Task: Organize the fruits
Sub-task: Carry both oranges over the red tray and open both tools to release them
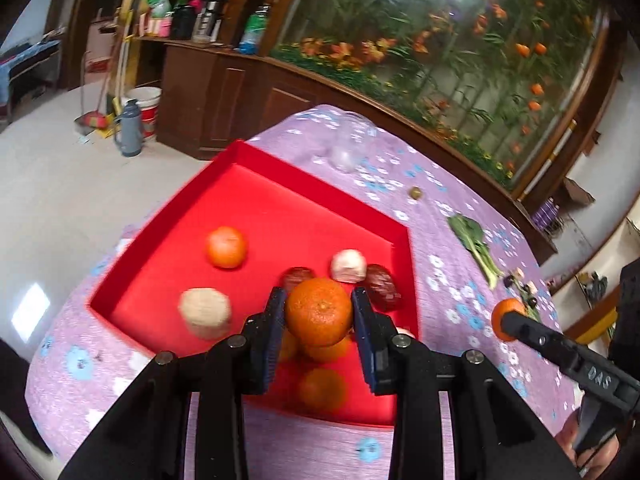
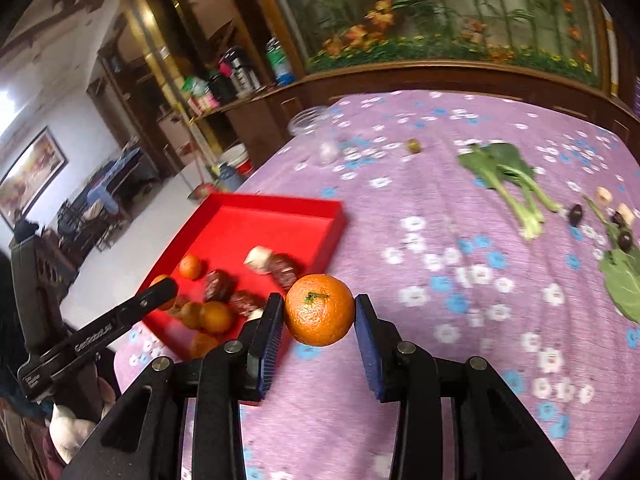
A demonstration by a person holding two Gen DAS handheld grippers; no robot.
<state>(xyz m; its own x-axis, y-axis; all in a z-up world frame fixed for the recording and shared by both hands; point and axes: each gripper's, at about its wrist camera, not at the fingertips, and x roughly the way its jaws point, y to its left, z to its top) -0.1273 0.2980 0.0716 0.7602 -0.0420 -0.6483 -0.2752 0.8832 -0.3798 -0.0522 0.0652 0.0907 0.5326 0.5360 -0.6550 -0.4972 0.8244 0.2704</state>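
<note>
A red tray (image 1: pixel 248 160) sits on the purple flowered tablecloth and holds several tangerines, dark red dates and pale round pieces. My left gripper (image 1: pixel 319 312) is shut on a tangerine (image 1: pixel 319 311) and holds it above the tray's near part. My right gripper (image 2: pixel 319 310) is shut on another tangerine (image 2: pixel 319 309) above the cloth just right of the tray (image 2: pixel 320 240). The right gripper also shows in the left wrist view (image 1: pixel 508 320), and the left gripper in the right wrist view (image 2: pixel 164 294), over the tray.
A clear glass jar (image 1: pixel 348 140) stands beyond the tray. A small olive-like fruit (image 2: pixel 414 146), leafy greens (image 2: pixel 504 178), dark small fruits (image 2: pixel 576 214) and pale chunks (image 2: pixel 604 196) lie on the cloth to the right. A wooden cabinet (image 1: pixel 224 92) is behind the table.
</note>
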